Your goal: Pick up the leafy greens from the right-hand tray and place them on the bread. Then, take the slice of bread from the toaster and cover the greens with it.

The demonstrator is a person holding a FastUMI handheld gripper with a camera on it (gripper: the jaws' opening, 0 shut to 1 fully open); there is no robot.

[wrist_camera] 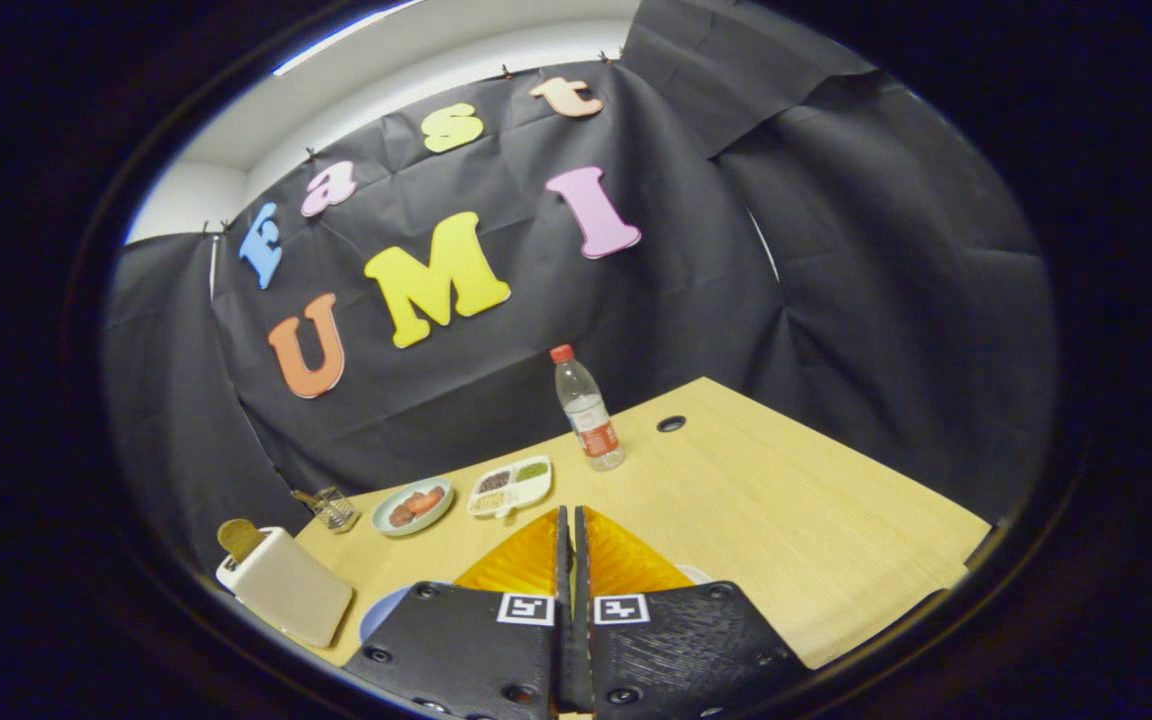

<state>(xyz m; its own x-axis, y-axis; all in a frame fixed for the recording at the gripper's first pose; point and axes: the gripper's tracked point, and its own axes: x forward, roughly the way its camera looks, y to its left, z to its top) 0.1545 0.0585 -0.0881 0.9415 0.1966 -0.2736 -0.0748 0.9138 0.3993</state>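
Bread slice (239, 538) stands in the toaster (286, 585), well off to the left of the tongs (571, 520).
Tongs are clenched, fingers together with nothing between them, above the wooden worktop (786, 510). Beyond them lie a divided tray (510, 486) and a round plate (413, 506) of food; a water bottle (588, 408) stands further back.

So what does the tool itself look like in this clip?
The tool has two wedge-shaped fingers with ribbed faces, closed together. Each sits on a dark textured mount with screw holes, carrying a square black-and-white marker near the seam.
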